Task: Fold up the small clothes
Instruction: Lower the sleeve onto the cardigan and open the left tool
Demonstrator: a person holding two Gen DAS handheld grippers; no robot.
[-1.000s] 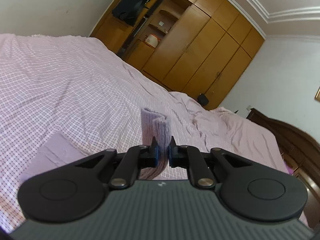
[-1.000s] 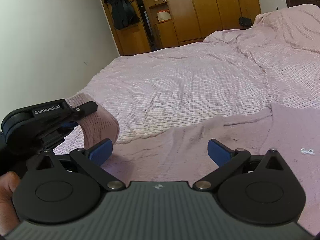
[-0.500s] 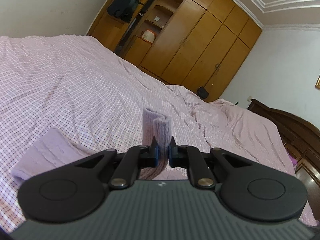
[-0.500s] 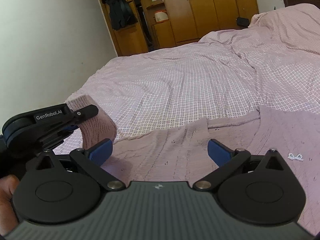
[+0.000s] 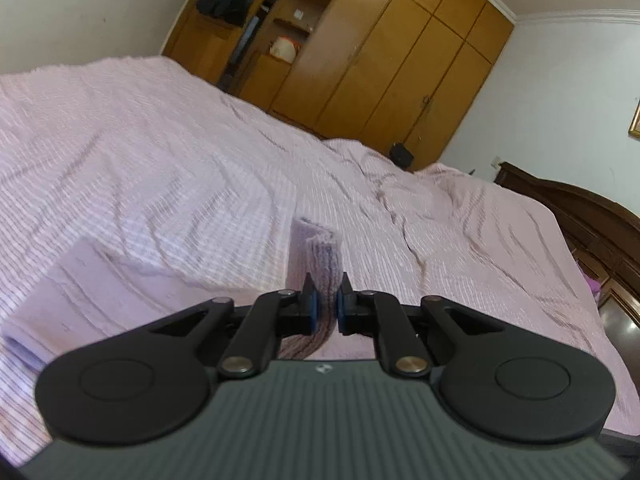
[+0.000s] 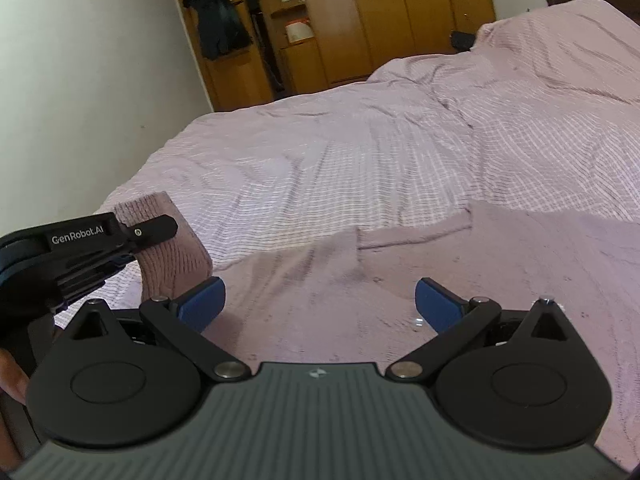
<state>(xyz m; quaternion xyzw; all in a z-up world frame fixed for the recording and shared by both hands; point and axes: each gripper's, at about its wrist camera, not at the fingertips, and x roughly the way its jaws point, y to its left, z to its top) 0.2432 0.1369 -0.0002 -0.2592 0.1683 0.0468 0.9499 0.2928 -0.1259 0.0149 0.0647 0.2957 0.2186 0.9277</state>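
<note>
A small mauve knitted sweater [image 6: 460,280] lies spread on the bed. My left gripper [image 5: 325,296] is shut on its ribbed cuff [image 5: 322,256], which stands up between the pads as a folded strip. In the right wrist view the same left gripper [image 6: 120,240] shows at the left edge, lifting that sleeve end [image 6: 172,248] off the bed. My right gripper [image 6: 320,300] hovers open just above the sweater's body, nothing between its blue pads [image 6: 202,300]. Another part of the sweater [image 5: 100,292] lies flat at the left in the left wrist view.
The bed carries a pink checked cover [image 5: 160,152] with wrinkles toward the far right. A wooden wardrobe [image 5: 380,60] with dark clothes hanging stands beyond the bed's far end. A dark wooden headboard [image 5: 580,208] is at the right. A hand [image 6: 12,384] holds the left gripper.
Both grippers have moved across the bed and slightly down. The left one carried the cuff along, and more of the sweater now lies under the right gripper.
</note>
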